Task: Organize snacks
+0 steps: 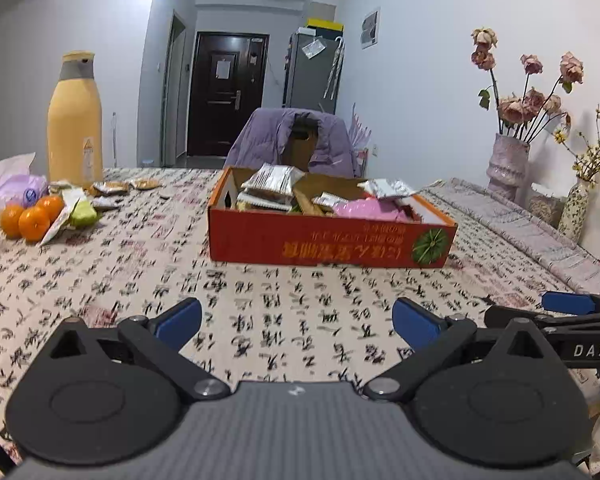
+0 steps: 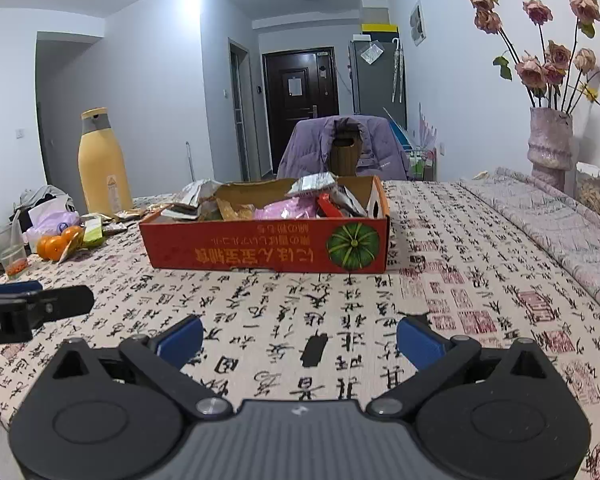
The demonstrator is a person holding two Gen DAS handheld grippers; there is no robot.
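Sitting beyond both spread hand-held grippers: snack box

Ahead of the jaws the box is red with yellow script and a green pumpkin print; the cloth under them is cream with black calligraphy and red seals. Far left, the flask is yellow, grey-collared, the oranges orange; the pads are blue.
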